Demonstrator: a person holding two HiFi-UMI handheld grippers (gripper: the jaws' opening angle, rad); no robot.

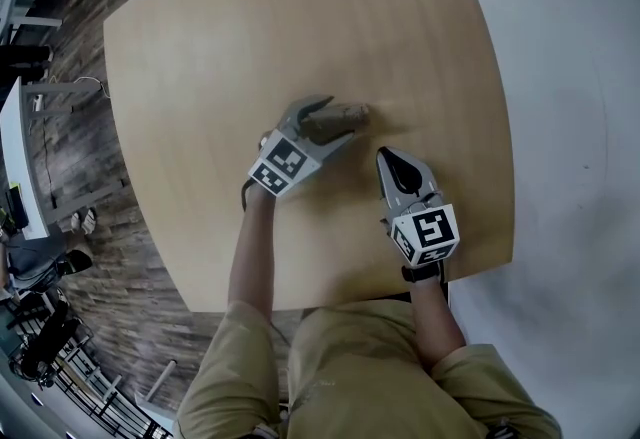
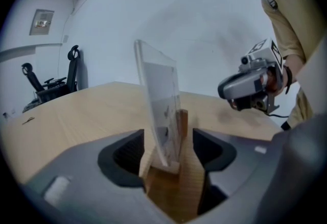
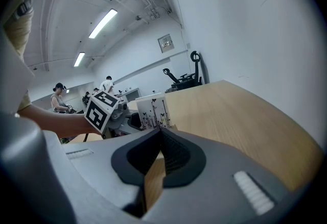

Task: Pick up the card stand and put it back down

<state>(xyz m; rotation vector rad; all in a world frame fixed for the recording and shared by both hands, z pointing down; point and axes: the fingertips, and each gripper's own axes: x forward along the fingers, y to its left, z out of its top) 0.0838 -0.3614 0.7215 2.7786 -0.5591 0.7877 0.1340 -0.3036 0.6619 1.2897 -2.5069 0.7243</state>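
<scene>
Your left hand-held gripper (image 1: 340,119) straddles the card stand (image 2: 162,110) with its jaws spread and not pinching the wooden base, so the stand looks set down mid-table (image 1: 300,17). Your right hand-held gripper (image 1: 386,159), pressed together and empty, hovers just beside it. The stand is a clear upright panel holding a printed card, slotted into a pale wood block.

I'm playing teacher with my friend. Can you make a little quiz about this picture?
1. True or false: the right gripper holds the stand.
2. What is between the jaws of the left gripper? A) a cup B) the stand C) nothing
3. Fill in: the right gripper's jaws are ____ (apart or together).
Key: 1 false; 2 B; 3 together.
</scene>
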